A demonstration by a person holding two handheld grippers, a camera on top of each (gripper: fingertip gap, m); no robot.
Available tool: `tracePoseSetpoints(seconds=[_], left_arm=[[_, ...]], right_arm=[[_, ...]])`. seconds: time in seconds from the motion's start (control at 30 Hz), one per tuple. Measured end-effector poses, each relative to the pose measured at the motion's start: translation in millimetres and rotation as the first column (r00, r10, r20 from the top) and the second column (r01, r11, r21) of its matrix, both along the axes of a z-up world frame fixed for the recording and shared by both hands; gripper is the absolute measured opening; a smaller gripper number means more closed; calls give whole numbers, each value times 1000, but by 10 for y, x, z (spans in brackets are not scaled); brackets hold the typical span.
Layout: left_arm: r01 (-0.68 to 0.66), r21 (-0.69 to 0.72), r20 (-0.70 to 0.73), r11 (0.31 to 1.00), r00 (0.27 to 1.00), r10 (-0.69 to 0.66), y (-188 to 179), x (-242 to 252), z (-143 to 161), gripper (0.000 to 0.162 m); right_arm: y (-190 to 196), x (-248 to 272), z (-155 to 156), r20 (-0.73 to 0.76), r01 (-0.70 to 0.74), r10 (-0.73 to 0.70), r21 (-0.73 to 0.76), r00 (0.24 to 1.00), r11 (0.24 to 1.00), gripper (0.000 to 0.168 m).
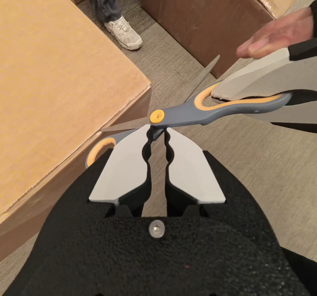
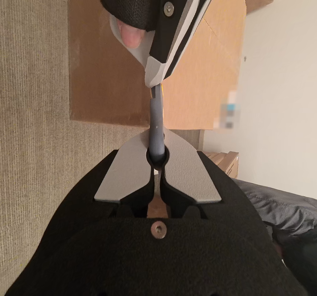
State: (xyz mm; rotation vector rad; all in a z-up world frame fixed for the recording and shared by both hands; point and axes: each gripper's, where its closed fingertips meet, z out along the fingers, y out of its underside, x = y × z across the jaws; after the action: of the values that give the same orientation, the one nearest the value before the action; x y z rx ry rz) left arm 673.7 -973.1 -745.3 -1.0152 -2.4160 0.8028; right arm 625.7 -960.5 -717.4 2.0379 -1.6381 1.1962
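scissors [image 1: 188, 114]: grey and orange pair, blades spread wide, hanging in the air over the carpet [image 1: 223, 167] between the two grippers, not resting on anything
left gripper [image 1: 157, 131]: fingers clenching on the shank of one handle just under the orange pivot [image 1: 157, 116]; that handle's loop is poking out on the left behind the finger
right gripper [image 2: 157, 152]: grasping the other, longer handle, which is sitting snug in the round notch between its fingers
doing it well (my guess): keeping both grips firm and moving the handles in the blades' own plane, so nothing is twisting out
around it: a big cardboard box [image 1: 60, 82] just left of the blades, a second box [image 1: 197, 22] further back, a person's shoe [image 1: 125, 34] standing between them
hard to tell: the far blade tip is blurring into the carpet, a bare hand [image 1: 277, 34] is smeared with motion, and the left grip's contact is mostly hidden under the pivot
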Motion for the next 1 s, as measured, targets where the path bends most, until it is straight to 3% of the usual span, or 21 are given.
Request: tracePoseSetpoints(seconds=[1.0], left_arm=[[57,9,-56,998,997,-56,50,-914,25,11]], right_arm=[[58,-899,40,-47,55,-55,9,997,998,0]])
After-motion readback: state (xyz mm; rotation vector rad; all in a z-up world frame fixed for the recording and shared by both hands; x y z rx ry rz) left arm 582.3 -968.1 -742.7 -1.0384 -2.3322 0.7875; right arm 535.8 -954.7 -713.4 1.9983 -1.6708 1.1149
